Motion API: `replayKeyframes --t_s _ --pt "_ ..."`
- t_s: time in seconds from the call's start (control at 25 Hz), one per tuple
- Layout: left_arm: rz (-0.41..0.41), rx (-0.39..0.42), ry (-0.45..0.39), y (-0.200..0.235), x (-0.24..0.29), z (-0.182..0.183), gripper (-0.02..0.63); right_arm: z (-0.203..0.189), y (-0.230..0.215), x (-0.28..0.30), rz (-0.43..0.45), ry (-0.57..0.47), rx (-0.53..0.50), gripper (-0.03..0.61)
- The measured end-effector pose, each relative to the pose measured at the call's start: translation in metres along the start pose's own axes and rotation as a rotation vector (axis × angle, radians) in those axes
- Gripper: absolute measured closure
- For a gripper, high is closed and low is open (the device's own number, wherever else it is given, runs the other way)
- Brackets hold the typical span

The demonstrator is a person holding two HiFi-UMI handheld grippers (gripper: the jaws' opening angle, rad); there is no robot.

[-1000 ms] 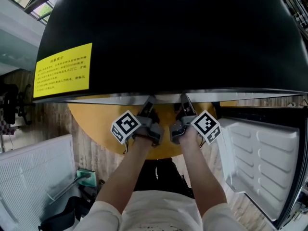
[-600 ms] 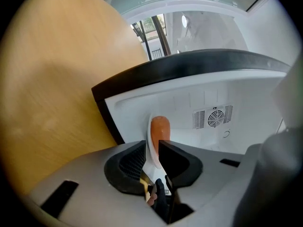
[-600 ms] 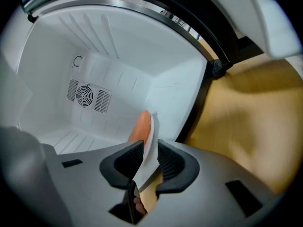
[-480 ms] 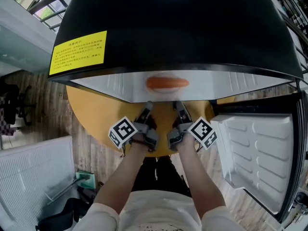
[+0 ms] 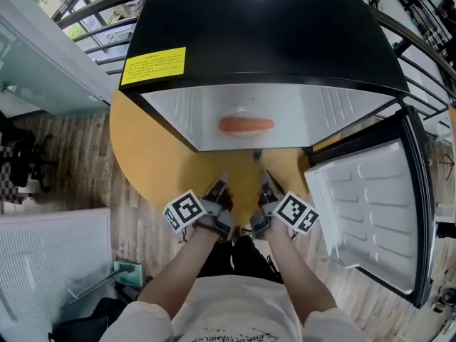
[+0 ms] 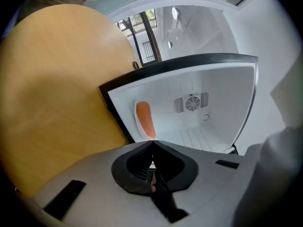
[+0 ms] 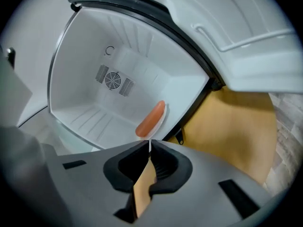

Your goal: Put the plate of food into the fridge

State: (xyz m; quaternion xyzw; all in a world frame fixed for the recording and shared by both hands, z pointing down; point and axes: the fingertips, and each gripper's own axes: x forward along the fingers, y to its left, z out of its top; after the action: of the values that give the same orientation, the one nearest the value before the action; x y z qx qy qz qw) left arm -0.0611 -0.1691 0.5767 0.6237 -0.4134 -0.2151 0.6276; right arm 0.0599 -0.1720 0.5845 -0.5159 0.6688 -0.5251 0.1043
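Fridge floor (image 5: 320, 116) bears the sausage (image 5: 246, 125) lying crosswise — left hand-held gripper (image 5: 219, 185) and right hand-held gripper (image 5: 264, 181) both closed empty.

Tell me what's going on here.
A person holds a gripper in each hand before an open fridge that stands on a round wooden table. The plate with a sausage lies inside the fridge. The left gripper and right gripper are both shut and empty, over the table outside the fridge. The door stands open.
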Motion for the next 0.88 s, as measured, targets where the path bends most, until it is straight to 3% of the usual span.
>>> replayKeyframes --t_s 0.28,0.44,0.6,0.88 --pt "0.016 0.229 0.131 -0.030 -0.045 -0.022 0.591 -0.011 0.038 -0.044 0.002 0.087 -0.262 0.545" --pt "0.072 0.450 0.212 -0.038 -0.073 -0.037 0.591 -0.021 0.055 -0.069 0.028 0.121 -0.371 0.545" --pt "0.119 0.704 0.223 -0.049 -0.101 -0.042 0.591 -0.030 0.061 -0.092 -0.007 0.149 -0.454 0.543" --pt "0.208 0.924 0.236 -0.048 -0.130 -0.049 0.591 -0.054 0.067 -0.115 -0.008 0.197 -0.552 0.543"
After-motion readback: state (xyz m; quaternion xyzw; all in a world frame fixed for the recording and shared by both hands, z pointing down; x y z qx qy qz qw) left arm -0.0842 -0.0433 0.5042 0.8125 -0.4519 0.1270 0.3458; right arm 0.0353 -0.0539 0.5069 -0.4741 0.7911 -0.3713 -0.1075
